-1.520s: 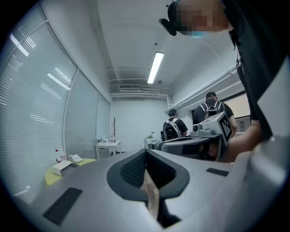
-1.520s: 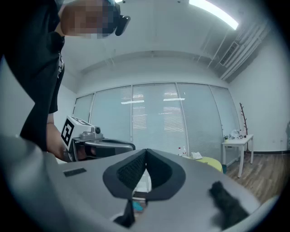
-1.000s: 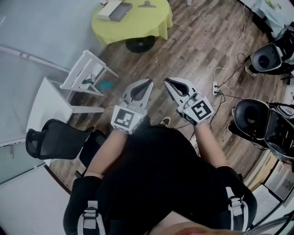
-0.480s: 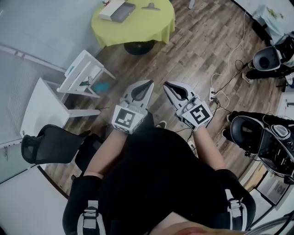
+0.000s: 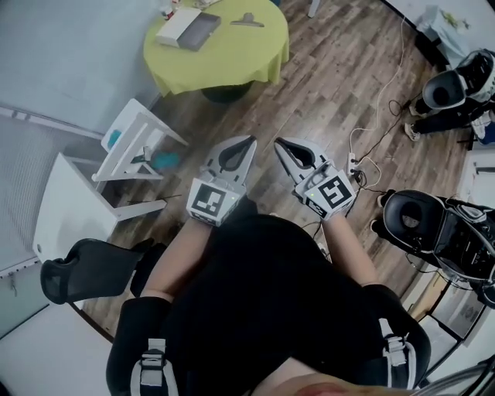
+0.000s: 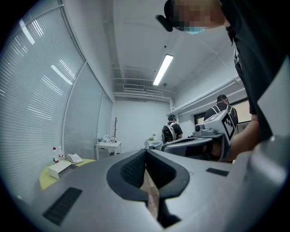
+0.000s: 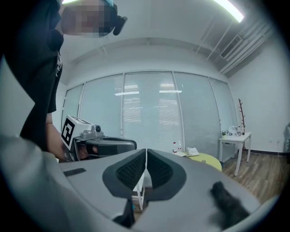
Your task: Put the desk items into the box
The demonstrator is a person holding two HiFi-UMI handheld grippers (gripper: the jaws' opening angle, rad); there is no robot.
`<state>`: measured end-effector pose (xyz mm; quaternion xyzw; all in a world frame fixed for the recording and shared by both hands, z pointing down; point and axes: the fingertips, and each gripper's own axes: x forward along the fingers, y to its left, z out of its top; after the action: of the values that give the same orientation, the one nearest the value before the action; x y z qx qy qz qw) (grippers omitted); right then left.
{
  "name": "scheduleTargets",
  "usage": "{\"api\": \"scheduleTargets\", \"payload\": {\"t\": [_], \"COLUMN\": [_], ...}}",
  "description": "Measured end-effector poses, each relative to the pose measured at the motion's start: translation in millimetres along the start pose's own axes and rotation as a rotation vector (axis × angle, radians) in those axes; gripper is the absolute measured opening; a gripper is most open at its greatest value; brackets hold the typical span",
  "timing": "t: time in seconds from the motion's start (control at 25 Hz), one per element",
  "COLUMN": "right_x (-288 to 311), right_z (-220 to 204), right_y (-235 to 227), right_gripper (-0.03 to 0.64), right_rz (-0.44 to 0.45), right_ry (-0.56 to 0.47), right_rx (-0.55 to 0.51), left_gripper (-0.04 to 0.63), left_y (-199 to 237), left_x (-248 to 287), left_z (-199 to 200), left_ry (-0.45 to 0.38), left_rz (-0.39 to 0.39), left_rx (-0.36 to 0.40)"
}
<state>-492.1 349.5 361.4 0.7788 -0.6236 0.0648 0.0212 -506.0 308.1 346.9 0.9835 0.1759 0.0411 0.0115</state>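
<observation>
Both grippers are held side by side at waist height over the wooden floor, far from the task's objects. My left gripper (image 5: pixel 250 141) (image 6: pixel 146 153) is shut with nothing between its pads. My right gripper (image 5: pixel 278 143) (image 7: pixel 145 152) is shut and empty too. A round table with a yellow-green cloth (image 5: pixel 232 62) stands ahead at the top of the head view. On it lie a white box (image 5: pixel 175 25), a flat grey item (image 5: pixel 203 31) and a small grey item (image 5: pixel 246 18). The table (image 7: pixel 206 159) also shows far off in the right gripper view.
A white rack (image 5: pixel 135 143) and a white desk (image 5: pixel 69 205) stand at the left, with a black office chair (image 5: pixel 93 267) below them. Cables and a power strip (image 5: pixel 354 164) lie on the floor at the right, near black gear (image 5: pixel 421 220). People (image 6: pixel 172 131) stand in the background.
Both grippers keep their pose and stay shut. The head view has shifted a little: the table now sits further left and more of its top shows.
</observation>
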Motion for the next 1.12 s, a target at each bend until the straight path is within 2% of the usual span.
{"api": "scheduleTargets", "payload": {"t": [0.28, 0.44, 0.68, 1.12], "right_x": [40, 62, 86, 109], "right_z": [12, 16, 10, -2], "right_y": [-17, -23, -32, -57], "right_gripper": [0.017, 0.017, 0.017, 0.017], "right_rz": [-0.031, -0.054, -0.083, -0.073], "right_ry": [0.001, 0.005, 0.015, 0.034], "right_rx": [-0.009, -0.015, -0.006, 0.019], "left_gripper": [0.011, 0.011, 0.011, 0.011], "left_y": [38, 60, 86, 116], "left_x": [14, 17, 25, 51], "left_z": [7, 3, -12, -13], "left_ry": [-0.004, -0.026, -0.006, -0.001], "left_rz": [-0.041, -0.077, -0.117, -0.097], "left_rx": [0.046, 0.032, 0.007, -0.017]}}
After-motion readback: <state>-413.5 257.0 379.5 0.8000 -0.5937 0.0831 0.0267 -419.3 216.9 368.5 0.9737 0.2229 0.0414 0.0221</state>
